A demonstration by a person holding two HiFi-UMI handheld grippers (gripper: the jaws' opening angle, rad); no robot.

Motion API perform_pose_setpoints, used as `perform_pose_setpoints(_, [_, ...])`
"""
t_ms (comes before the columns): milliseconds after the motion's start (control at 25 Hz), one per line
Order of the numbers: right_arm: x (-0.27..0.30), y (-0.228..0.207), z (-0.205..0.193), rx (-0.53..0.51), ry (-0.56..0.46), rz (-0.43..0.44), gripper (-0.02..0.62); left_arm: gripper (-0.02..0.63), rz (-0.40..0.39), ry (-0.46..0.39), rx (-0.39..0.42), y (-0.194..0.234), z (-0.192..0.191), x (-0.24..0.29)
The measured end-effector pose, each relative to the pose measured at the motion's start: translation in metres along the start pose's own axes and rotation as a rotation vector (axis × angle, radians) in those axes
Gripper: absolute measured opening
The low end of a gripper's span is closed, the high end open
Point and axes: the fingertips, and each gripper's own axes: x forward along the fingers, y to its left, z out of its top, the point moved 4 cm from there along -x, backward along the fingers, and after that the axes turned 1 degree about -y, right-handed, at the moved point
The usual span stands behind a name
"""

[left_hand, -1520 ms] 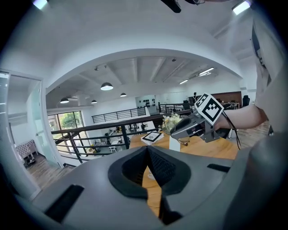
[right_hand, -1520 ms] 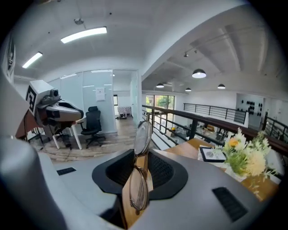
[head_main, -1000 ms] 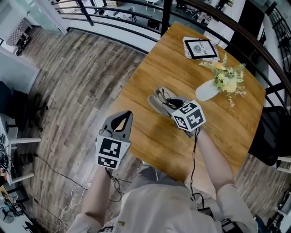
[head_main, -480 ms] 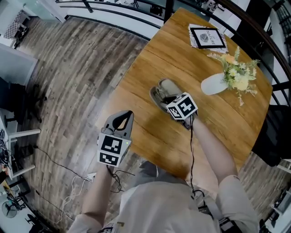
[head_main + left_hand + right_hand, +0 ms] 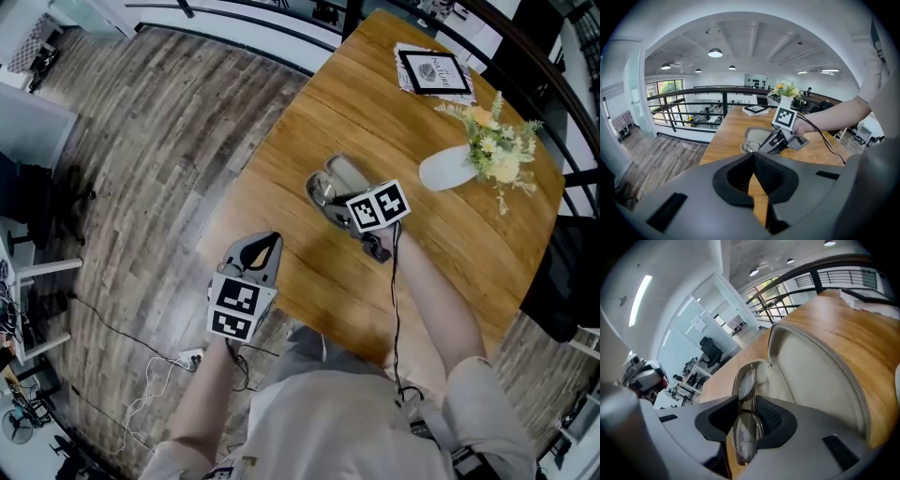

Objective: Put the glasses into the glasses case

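Folded glasses (image 5: 746,420) edge-on between the jaws of the right gripper (image 5: 750,401), pinched about the bridge. One lens on the camera's side of the pads, the other poking forward into the open glasses case (image 5: 811,366). With those jaws only just opening, yet with pads seen against the frame on both sides: clamped on the glasses, lightly at most. Unclear whether the far lens touches the lining.

Case in pale beige, zip-edged, with its lid laid back on the wood. Placed near the middle of the table (image 5: 394,122), somewhat toward its left edge in the head view. Right gripper slanted down into it from the near side, marker cube uppermost, with a black cable (image 5: 395,281) trailing back along the bare forearm.

Left gripper (image 5: 273,237) well apart from the case, at the table's near left corner, tips just over the edge. Closed tip to tip on nothing, with only wood showing through the slit behind the tips.

Farther out, toward the right corner: a white vase (image 5: 441,171) of yellow and white flowers (image 5: 495,150). At the far corner: a black-framed print (image 5: 434,72) on a pale booklet. Beyond the far edges, a black railing (image 5: 724,105). Below the left edge, grey-brown plank floor (image 5: 159,141).
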Motion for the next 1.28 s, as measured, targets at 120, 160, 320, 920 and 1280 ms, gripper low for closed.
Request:
perform_pose_setpoints(120, [-0.004, -0.005, 0.001, 0.158, -0.073, 0.025, 0.138, 0.017, -0.013, 0.002, -0.009, -0.007, -0.004, -0.001])
perform_pose_setpoints(160, [-0.005, -0.007, 0.002, 0.202, -0.095, 0.027, 0.140, 0.017, -0.016, 0.003, -0.010, -0.009, -0.005, -0.002])
perform_pose_setpoints(320, [-0.013, -0.017, -0.001, 0.221, -0.119, -0.050, 0.181, 0.017, -0.024, 0.008, -0.006, -0.018, -0.009, -0.007])
perform_pose_setpoints(920, [-0.099, 0.042, 0.015, 0.080, -0.288, -0.126, 0.187, 0.017, 0.016, -0.032, 0.041, -0.039, 0.005, -0.054])
perform_pose_setpoints(1280, [-0.227, 0.153, 0.070, -0.264, -0.608, -0.139, 0.066, 0.017, 0.141, -0.183, 0.125, -0.017, 0.077, -0.107])
